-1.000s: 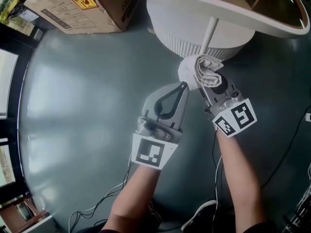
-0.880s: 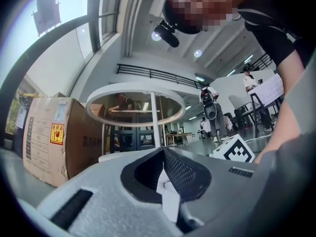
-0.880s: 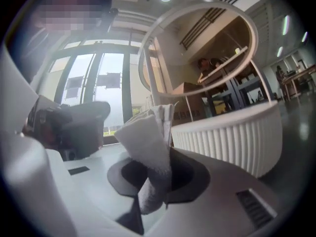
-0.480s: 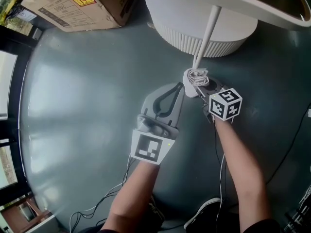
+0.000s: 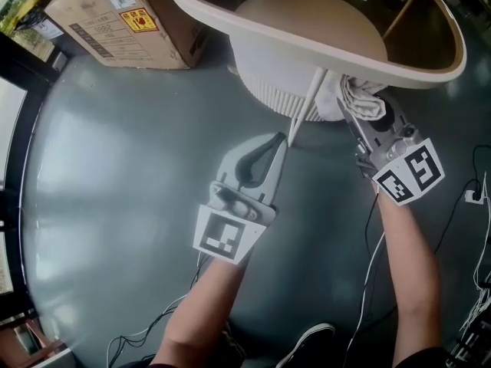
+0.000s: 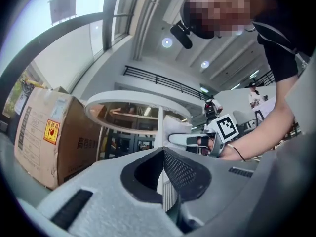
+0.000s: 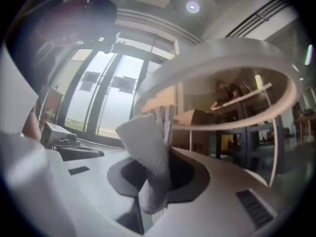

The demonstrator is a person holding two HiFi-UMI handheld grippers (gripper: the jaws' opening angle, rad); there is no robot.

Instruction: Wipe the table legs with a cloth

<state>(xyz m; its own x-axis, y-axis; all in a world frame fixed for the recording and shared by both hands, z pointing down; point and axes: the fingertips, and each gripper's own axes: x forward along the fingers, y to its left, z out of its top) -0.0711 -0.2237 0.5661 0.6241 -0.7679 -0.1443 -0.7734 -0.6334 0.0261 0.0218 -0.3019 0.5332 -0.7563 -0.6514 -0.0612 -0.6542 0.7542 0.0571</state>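
A thin white table leg [image 5: 307,107] slants down from under the round table's rim [image 5: 322,52] to the grey floor. My right gripper [image 5: 351,107] is shut on a bunched white cloth [image 5: 359,96], which sits against the top of the leg just under the rim. In the right gripper view the cloth [image 7: 147,154] fills the jaws of the gripper [image 7: 154,149], with the rim [image 7: 222,58] above. My left gripper [image 5: 281,138] is shut and holds nothing, its tips by the leg's lower end. The left gripper view shows this gripper [image 6: 162,153] with the leg [image 6: 160,125] and cloth [image 6: 176,126] behind it.
A cardboard box [image 5: 123,14] stands at the back left. A round white ribbed base [image 5: 280,83] sits under the table. Cables [image 5: 370,278] trail over the grey floor near a shoe [image 5: 307,342]. Dark window frames run along the left edge.
My right gripper has carried the cloth up the leg, from near its lower part to just under the table rim. The left gripper has hardly moved.
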